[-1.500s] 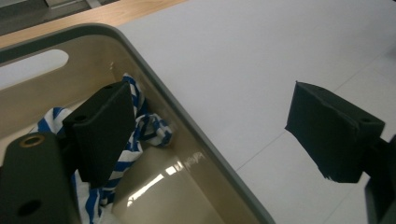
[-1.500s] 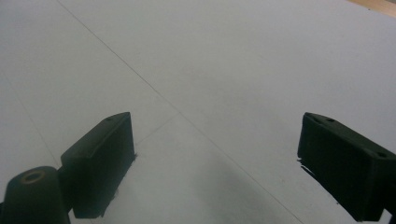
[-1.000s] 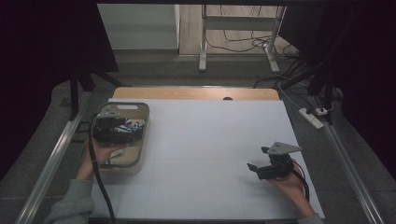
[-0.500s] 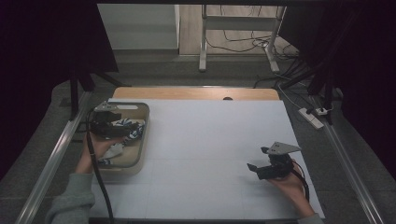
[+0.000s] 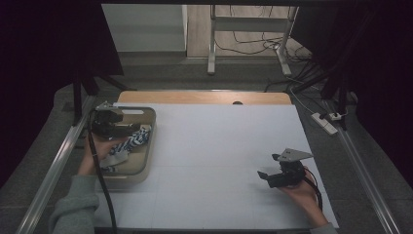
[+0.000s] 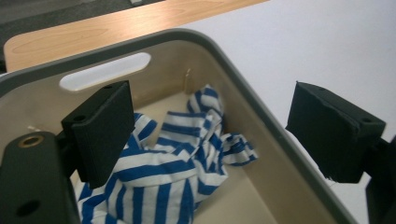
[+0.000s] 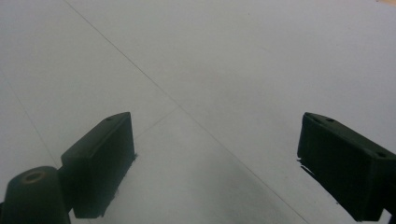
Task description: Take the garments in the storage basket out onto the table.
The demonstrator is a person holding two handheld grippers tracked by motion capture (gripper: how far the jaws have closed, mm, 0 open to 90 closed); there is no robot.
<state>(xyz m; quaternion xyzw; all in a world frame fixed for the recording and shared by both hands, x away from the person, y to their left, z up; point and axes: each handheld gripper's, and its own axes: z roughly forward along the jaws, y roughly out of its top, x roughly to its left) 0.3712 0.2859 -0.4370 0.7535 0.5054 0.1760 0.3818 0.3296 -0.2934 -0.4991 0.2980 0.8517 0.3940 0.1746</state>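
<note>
A beige basin with a grey rim [image 5: 150, 146] stands at the table's left side. A blue-and-white striped cloth [image 5: 136, 139] lies crumpled inside it. My left gripper [image 5: 119, 127] hovers over the basin's far part, open. In the left gripper view the cloth [image 6: 187, 140] lies below the wide-apart jaws of that gripper [image 6: 210, 107], untouched. One jaw hangs over the basin's inside, the other over its rim [image 6: 243, 74]. My right gripper [image 5: 265, 176] rests low over the white table top at the near right, open. Nothing lies between the jaws of the right gripper [image 7: 215, 121].
A white sheet [image 5: 219, 146] covers the table, with a strip of bare wood [image 5: 204, 97] at the far edge. Metal rails run along both sides. A power strip [image 5: 325, 123] lies on the floor to the right, and a stand and cables beyond the table.
My left gripper has drifted toward the basin's far left end, uncovering the striped cloth it was hiding. The right gripper has stayed where it was.
</note>
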